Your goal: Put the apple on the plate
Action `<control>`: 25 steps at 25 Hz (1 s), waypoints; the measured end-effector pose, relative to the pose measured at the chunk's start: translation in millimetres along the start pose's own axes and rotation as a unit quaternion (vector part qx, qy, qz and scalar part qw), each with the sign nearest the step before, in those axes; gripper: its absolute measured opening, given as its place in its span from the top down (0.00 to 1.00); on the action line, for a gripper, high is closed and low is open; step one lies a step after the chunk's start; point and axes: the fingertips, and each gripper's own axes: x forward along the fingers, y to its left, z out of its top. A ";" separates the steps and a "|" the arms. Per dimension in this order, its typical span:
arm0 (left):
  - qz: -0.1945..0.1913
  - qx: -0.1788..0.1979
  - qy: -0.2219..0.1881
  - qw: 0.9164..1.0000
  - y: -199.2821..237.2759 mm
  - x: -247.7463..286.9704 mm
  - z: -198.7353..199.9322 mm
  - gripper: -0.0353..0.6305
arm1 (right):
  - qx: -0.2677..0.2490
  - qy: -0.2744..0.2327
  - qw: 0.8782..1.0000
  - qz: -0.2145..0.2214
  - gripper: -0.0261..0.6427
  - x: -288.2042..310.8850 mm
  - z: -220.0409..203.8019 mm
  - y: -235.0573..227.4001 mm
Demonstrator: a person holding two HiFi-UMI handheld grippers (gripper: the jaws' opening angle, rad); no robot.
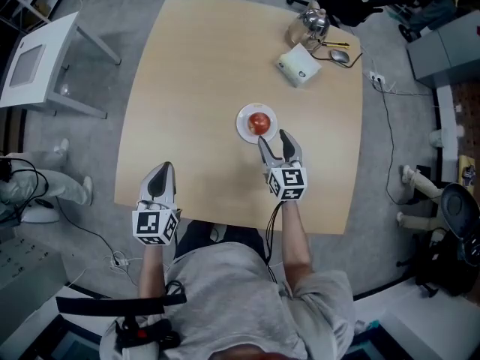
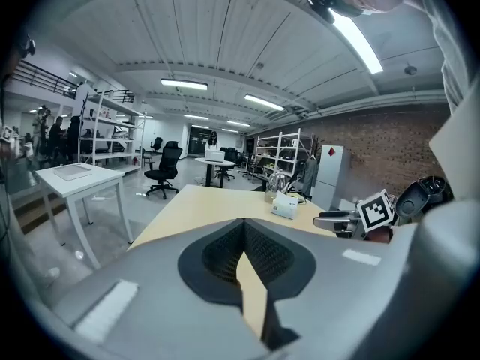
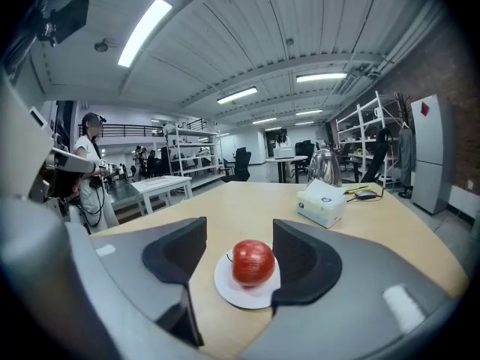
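The apple (image 3: 253, 262) is seen resting on the plate (image 3: 229, 295), so the task is judged all but done and only a clean retreat is left. The right gripper (image 1: 272, 137) is best drawn straight back with its jaws kept apart, so neither is nudged. Its jaws are spread moderately and nothing is held; the apple sits just ahead of their tips, untouched. The left gripper (image 1: 163, 169), well to its left, is closed and empty.
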 end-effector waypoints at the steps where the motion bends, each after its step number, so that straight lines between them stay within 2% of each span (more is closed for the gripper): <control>1: -0.001 0.000 -0.004 1.000 -0.4 -0.4 2.4 0.92 | -0.001 -0.002 1.000 0.000 0.54 -2.0 2.6 0.6; 16: -0.018 0.007 -0.044 0.999 -3.8 -21.9 27.4 0.92 | -0.006 -0.042 0.999 -0.006 0.60 -40.0 41.3 30.7; 25: -0.030 0.011 -0.066 0.997 -9.3 -24.7 36.1 0.92 | -0.012 -0.061 0.998 -0.010 0.64 -60.1 50.5 37.9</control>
